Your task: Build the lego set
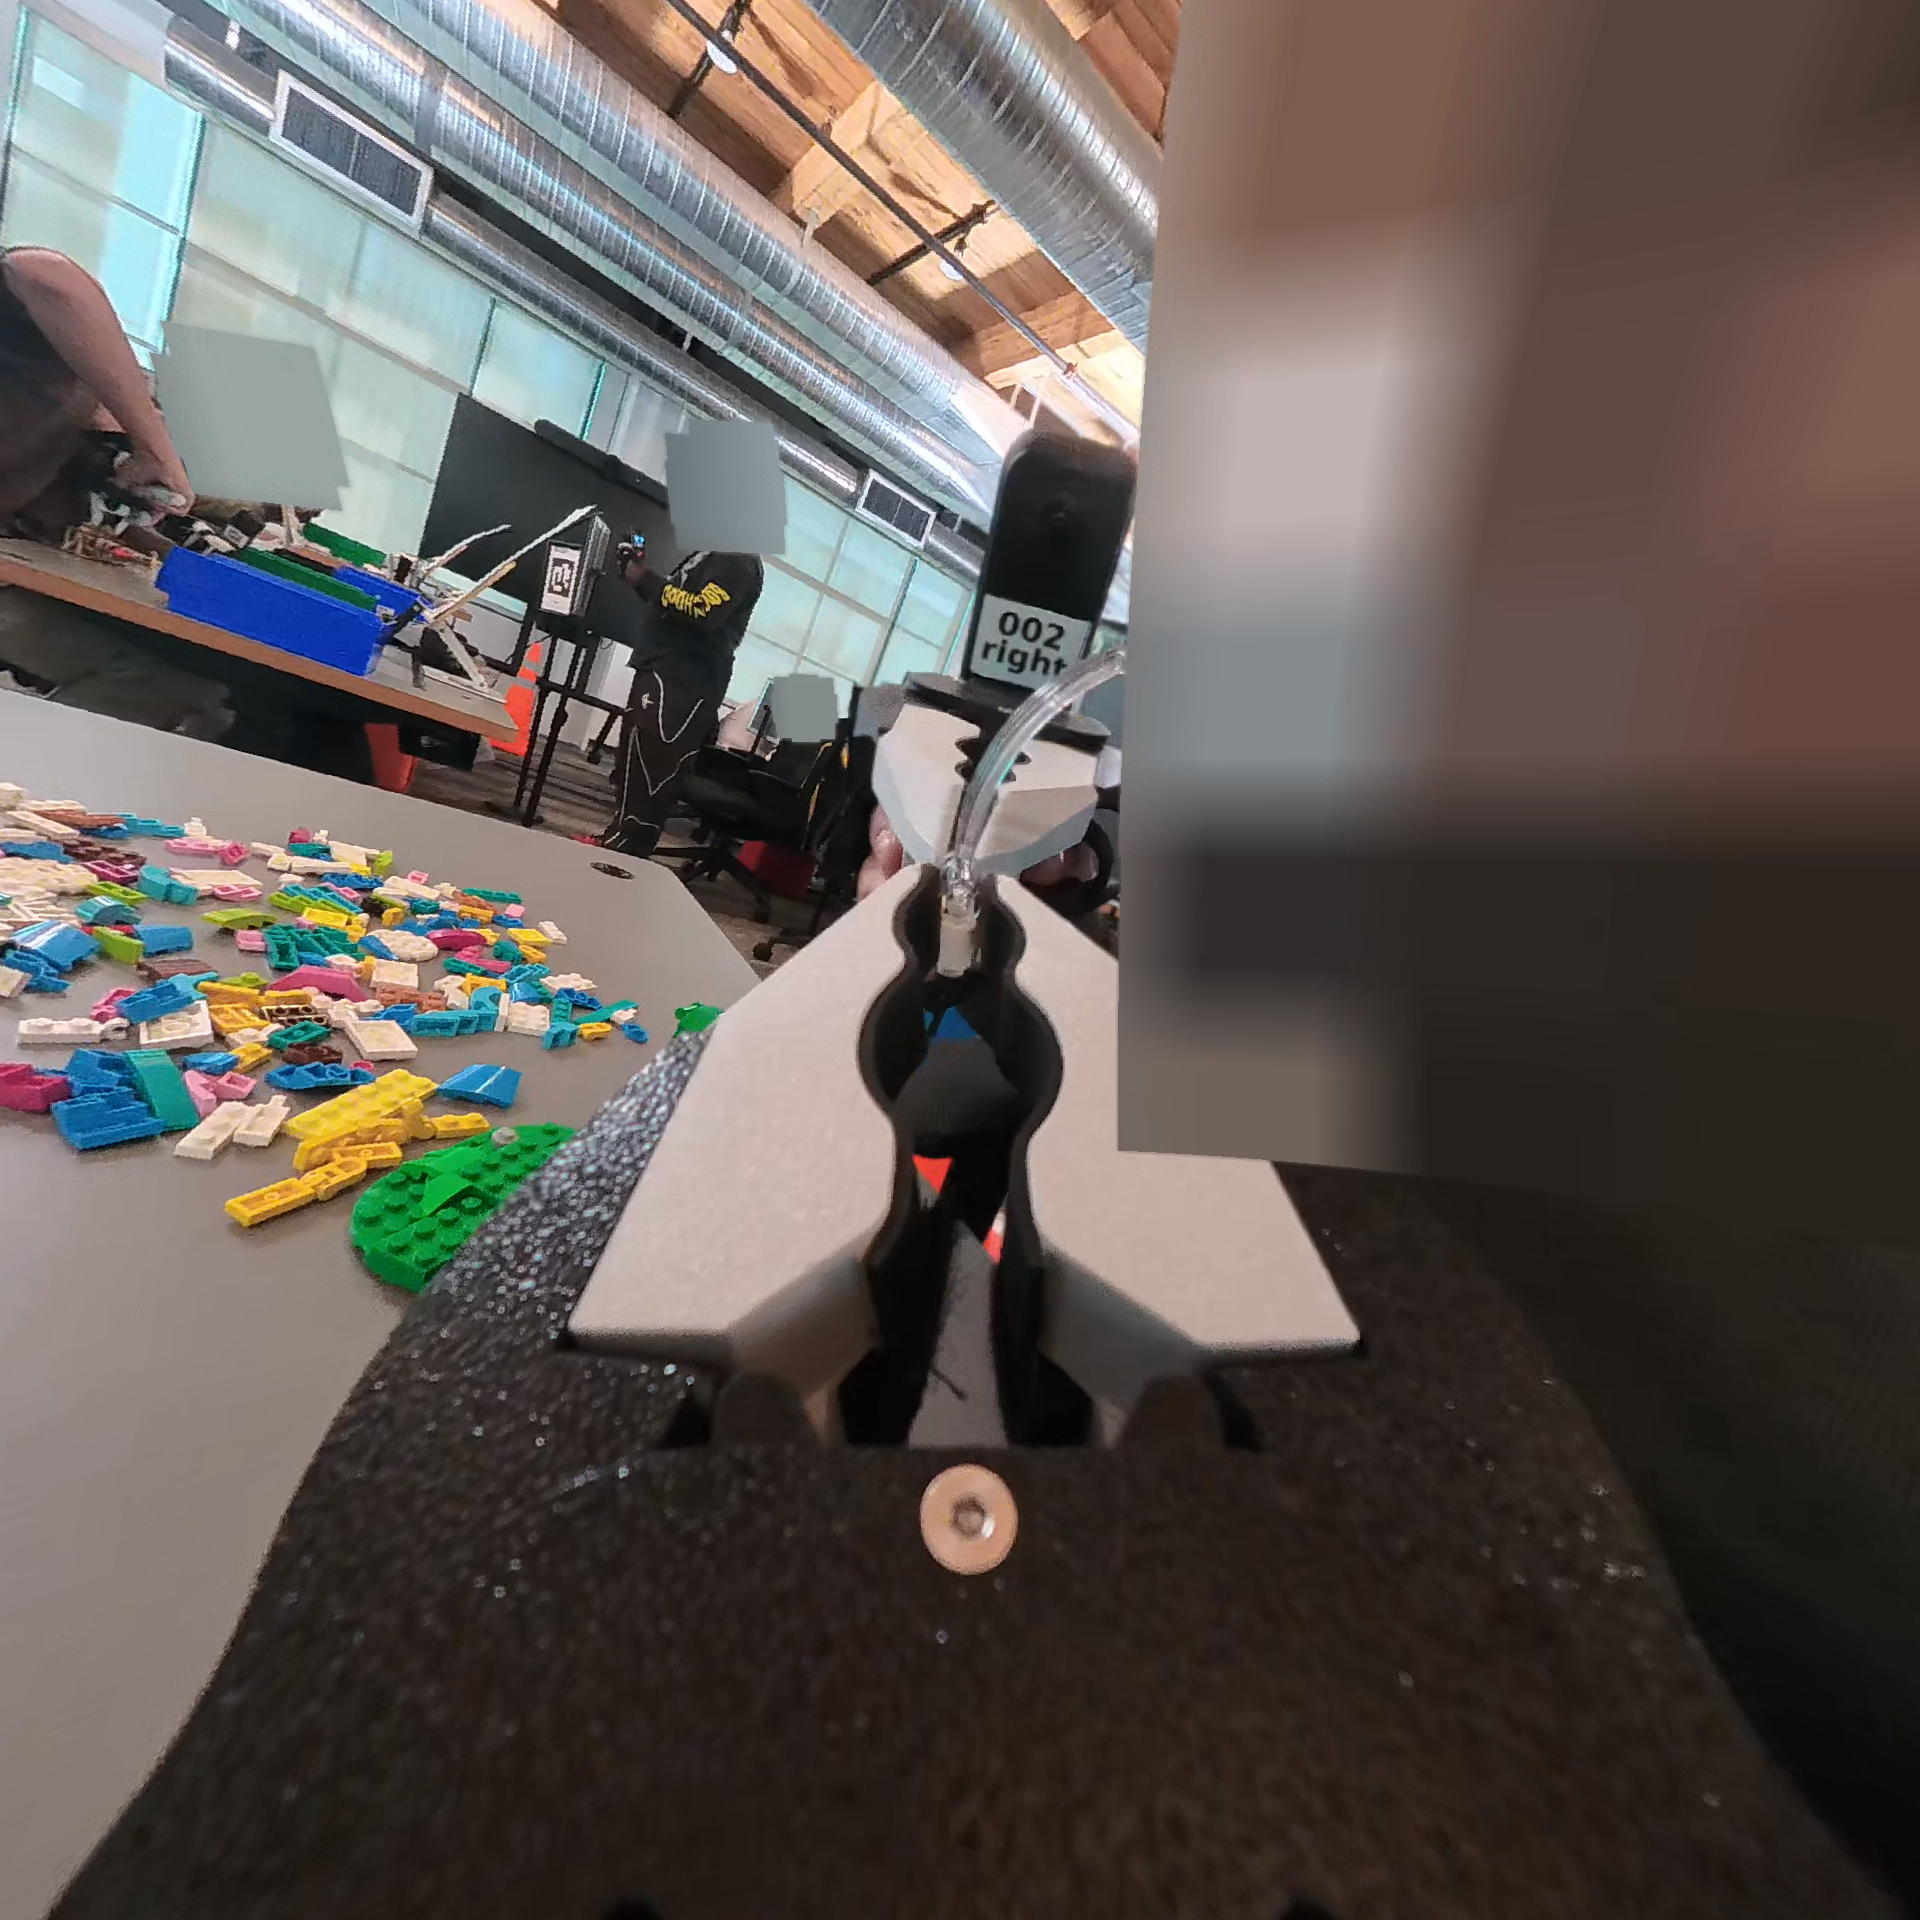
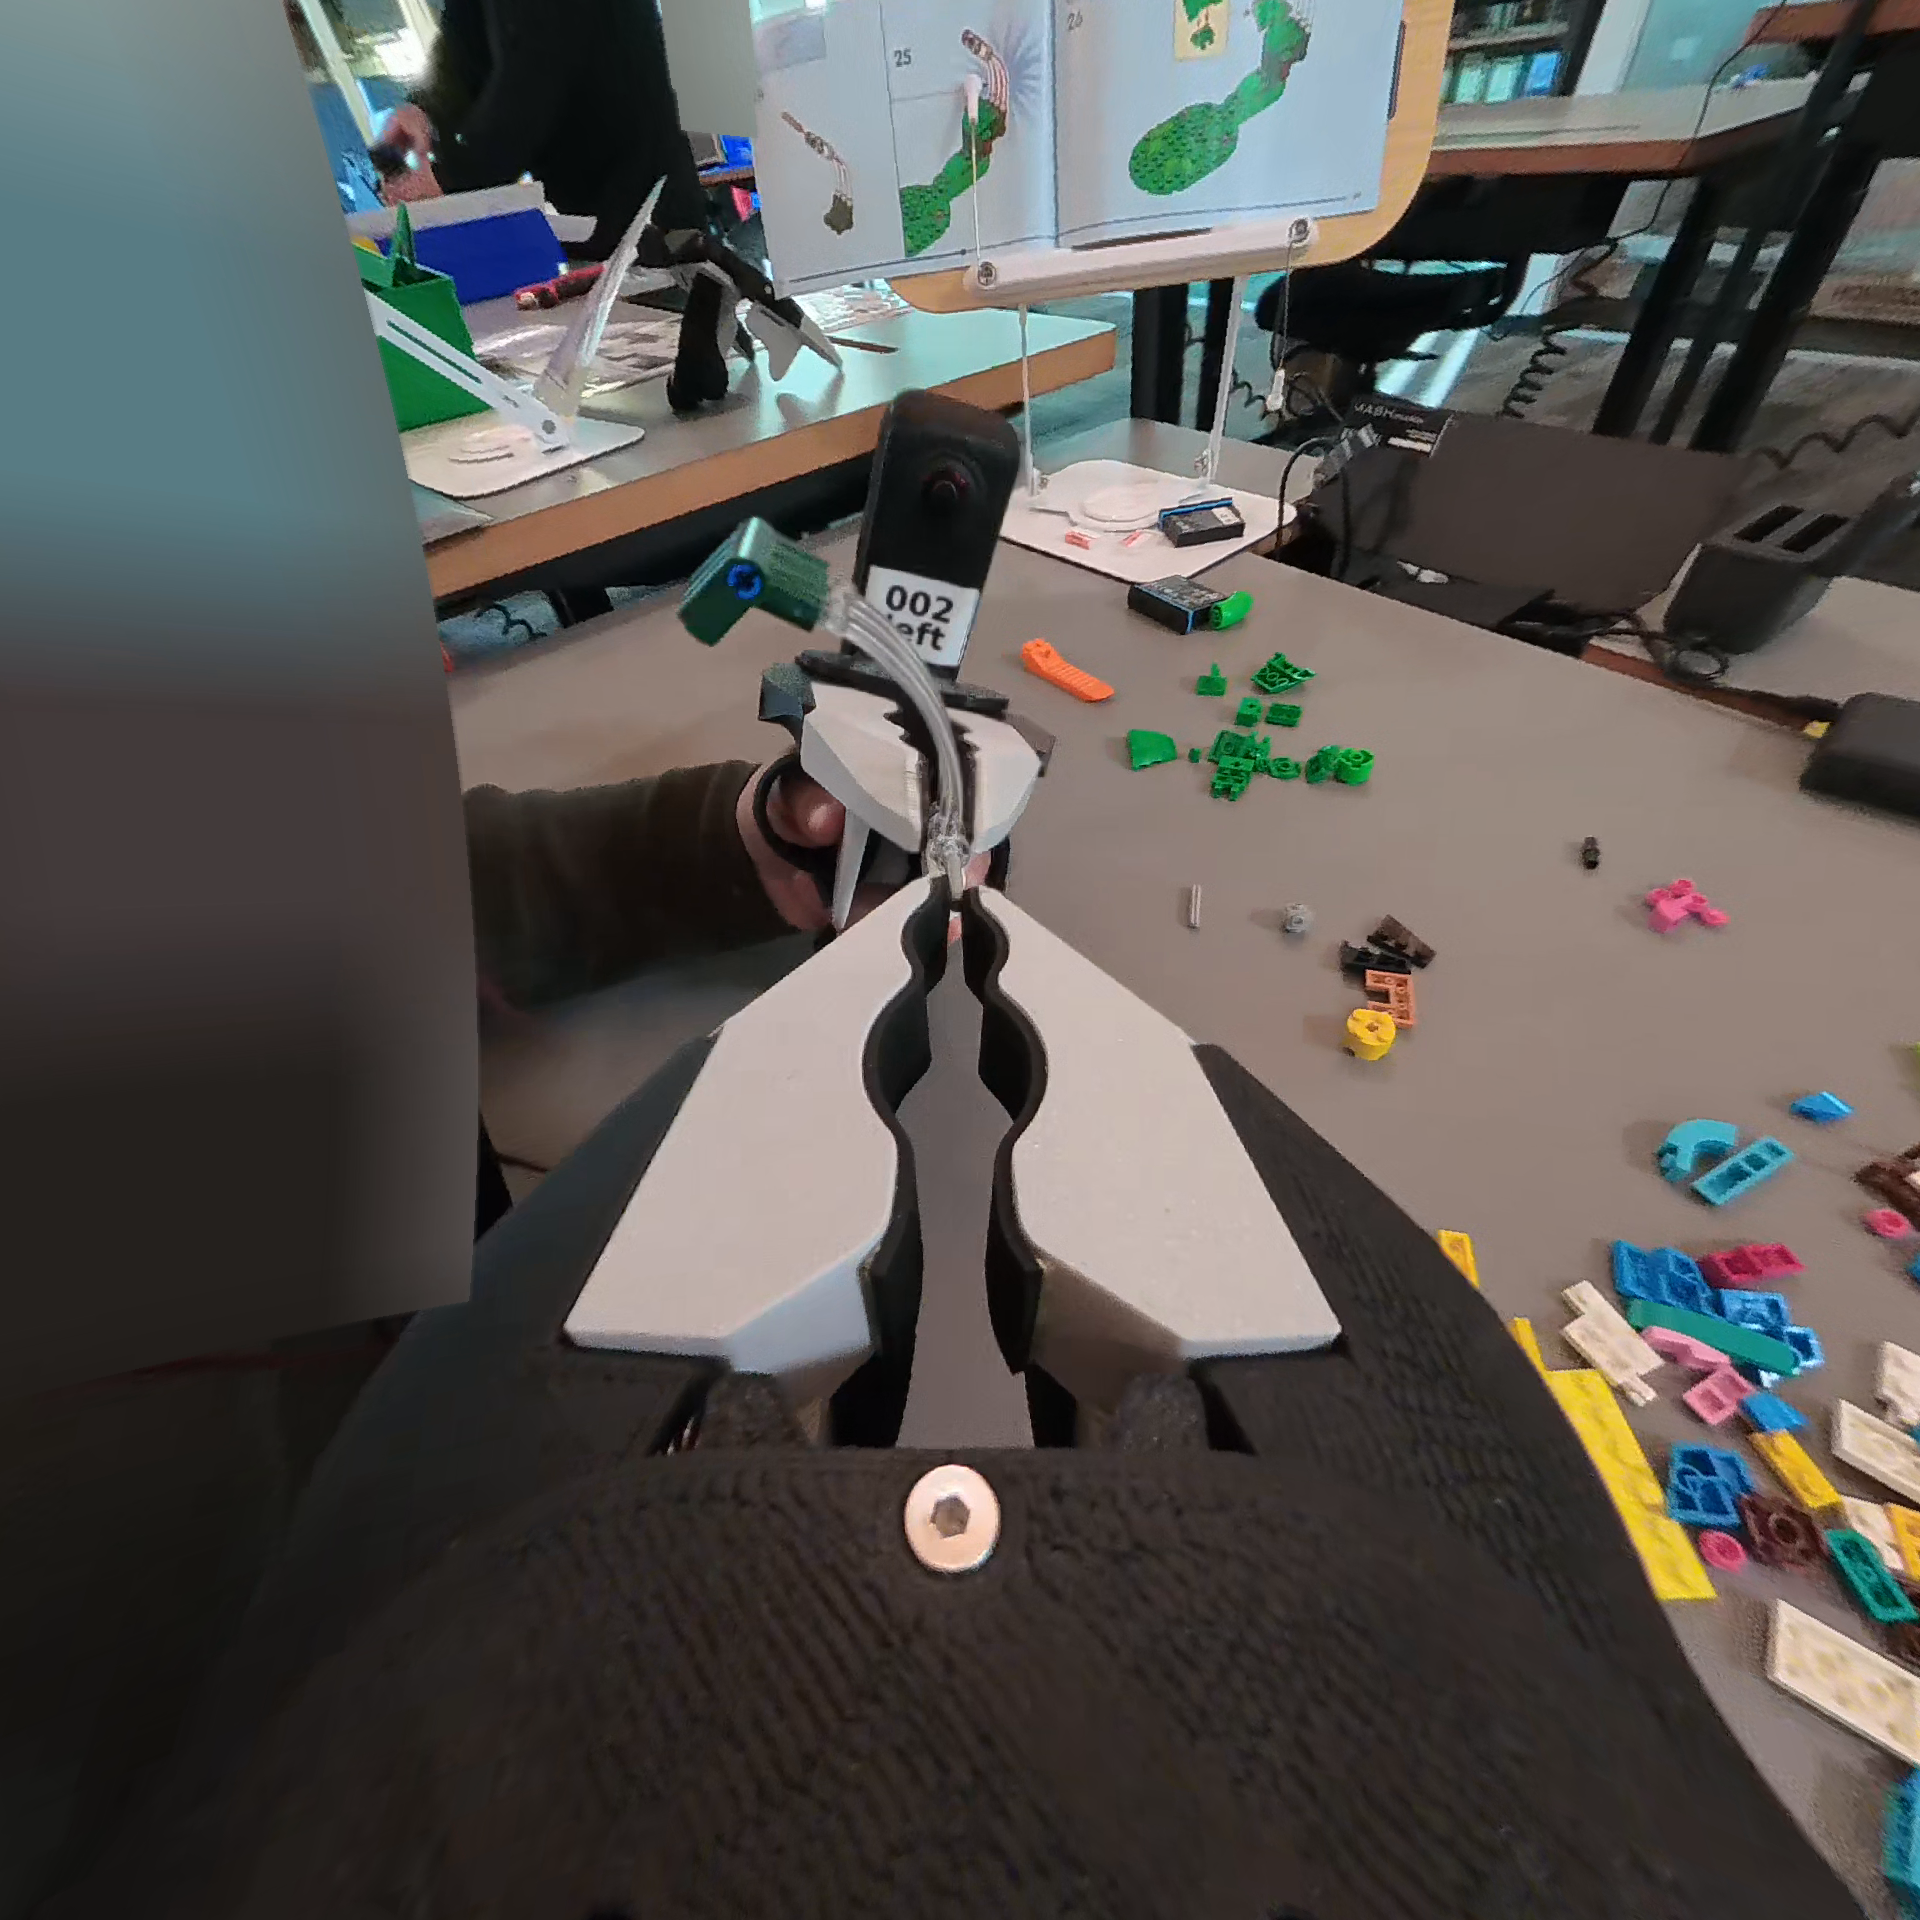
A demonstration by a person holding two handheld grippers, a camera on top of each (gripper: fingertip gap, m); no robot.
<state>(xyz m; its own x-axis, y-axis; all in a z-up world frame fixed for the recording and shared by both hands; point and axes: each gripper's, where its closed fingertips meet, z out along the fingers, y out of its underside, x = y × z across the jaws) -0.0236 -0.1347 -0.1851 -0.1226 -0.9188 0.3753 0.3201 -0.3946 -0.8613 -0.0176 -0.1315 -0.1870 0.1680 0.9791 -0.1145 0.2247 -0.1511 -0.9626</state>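
My left gripper is shut on a small white piece at the end of a clear curved tube. My right gripper meets it tip to tip above the table and is shut on the same tube end. In the right wrist view the tube arcs up past the left gripper's jaws to a dark green block with a blue pin. The right gripper also shows in the left wrist view. A green rounded plate build lies on the grey table, below and to the left.
A pile of loose coloured bricks covers the table's left part and also shows in the right wrist view. Small green pieces, an orange separator tool and an instruction booklet on a stand are farther off. People stand at other tables behind. The tips of both grippers are at nearly the same place.
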